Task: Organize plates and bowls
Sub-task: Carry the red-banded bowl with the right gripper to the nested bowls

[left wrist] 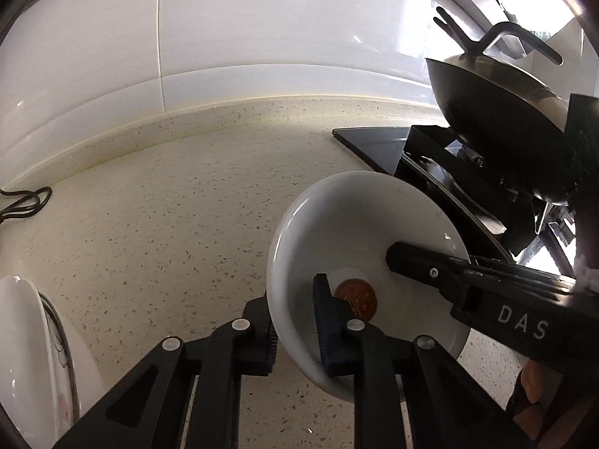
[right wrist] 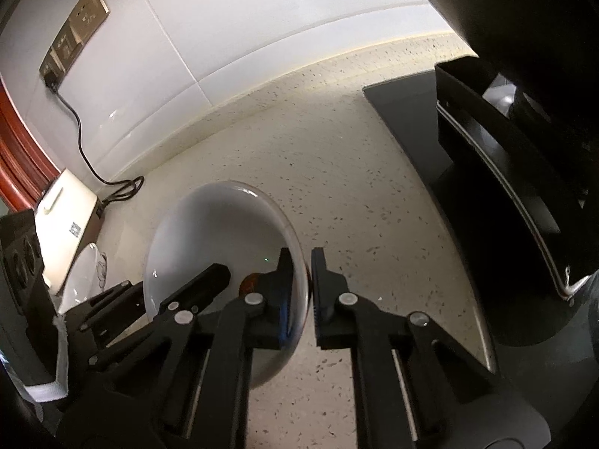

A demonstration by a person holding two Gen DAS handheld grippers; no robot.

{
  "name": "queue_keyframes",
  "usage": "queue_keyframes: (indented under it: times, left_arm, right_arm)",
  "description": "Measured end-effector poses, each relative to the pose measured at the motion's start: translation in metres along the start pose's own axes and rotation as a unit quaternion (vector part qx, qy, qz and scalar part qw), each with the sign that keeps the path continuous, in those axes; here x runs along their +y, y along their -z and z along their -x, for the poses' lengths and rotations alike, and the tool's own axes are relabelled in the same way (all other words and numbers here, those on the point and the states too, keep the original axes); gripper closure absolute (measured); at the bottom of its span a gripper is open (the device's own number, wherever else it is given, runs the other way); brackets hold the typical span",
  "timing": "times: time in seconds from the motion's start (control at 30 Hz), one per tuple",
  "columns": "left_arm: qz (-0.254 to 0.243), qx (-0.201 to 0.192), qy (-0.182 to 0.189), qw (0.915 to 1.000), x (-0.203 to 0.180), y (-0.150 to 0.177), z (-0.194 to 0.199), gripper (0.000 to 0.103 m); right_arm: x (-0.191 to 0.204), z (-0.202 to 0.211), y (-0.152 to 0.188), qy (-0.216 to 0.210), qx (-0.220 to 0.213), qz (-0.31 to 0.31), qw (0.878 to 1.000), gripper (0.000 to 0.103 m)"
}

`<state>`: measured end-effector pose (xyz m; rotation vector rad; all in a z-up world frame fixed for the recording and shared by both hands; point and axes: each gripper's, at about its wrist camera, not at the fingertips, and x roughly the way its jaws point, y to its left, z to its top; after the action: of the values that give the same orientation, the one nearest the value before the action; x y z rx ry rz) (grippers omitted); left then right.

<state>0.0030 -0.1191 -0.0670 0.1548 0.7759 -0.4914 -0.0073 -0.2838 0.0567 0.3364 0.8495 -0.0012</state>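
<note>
Above the speckled cream countertop (left wrist: 157, 224), a white bowl (left wrist: 355, 232) is held tipped on its side between two grippers, its open face turned so the round brown mark (left wrist: 355, 297) on its bottom shows. The left gripper (left wrist: 295, 321) is clamped tight on the bowl's near-left rim, one finger inside and the other outside the wall. The right gripper (right wrist: 302, 288) pinches the opposite rim the same way, its jaws drawn almost together with only the thin wall between them; from the left it shows as a black finger (left wrist: 419, 262) reaching into the bowl.

Off to the right, a dark wok (left wrist: 498, 112) sits on the black stove (left wrist: 441, 172). At the near left edge, a white plate (left wrist: 22, 344) stands on edge in a wire rack (left wrist: 63, 336). Farther left, a black cord (right wrist: 80, 142) runs down the white tiled wall (left wrist: 262, 18) from a wall socket (right wrist: 75, 22).
</note>
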Motion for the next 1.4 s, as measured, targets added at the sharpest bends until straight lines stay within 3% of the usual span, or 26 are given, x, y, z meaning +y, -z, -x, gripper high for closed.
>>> queue_keyframes:
  times: [0.17,0.6,0.9,1.0,1.1,1.23,1.4]
  left_arm:
    - [0.008,-0.007,-0.01,0.9999,-0.001,-0.002,-0.003,0.088]
    - [0.016,-0.091,-0.044,0.9947,-0.002,-0.011,0.037,0.09]
    - [0.047,-0.144,-0.073,0.9858,0.003,-0.01,0.069,0.09]
    - [0.065,-0.166,-0.086,0.9802,0.01,-0.01,0.079,0.09]
    - [0.081,-0.191,-0.112,0.9719,0.016,-0.007,0.092,0.09]
    - [0.104,-0.227,-0.144,0.9574,0.033,0.0,0.115,0.09]
    - [0.144,-0.232,-0.167,0.9475,0.061,0.003,0.13,0.09]
  right_arm:
    - [0.004,0.0,0.0,-0.011,-0.004,0.0,1.0,0.092]
    - [0.01,0.025,-0.004,-0.084,-0.074,-0.013,0.994,0.091]
    - [0.041,0.039,-0.003,-0.115,-0.127,0.045,0.984,0.091]
    - [0.059,0.044,-0.003,-0.121,-0.159,0.083,0.976,0.091]
    - [0.076,0.045,-0.003,-0.155,-0.174,0.099,0.967,0.091]
    - [0.098,0.037,-0.007,-0.192,-0.162,0.107,0.962,0.091]
    - [0.133,0.025,-0.019,-0.181,-0.116,0.117,0.969,0.09]
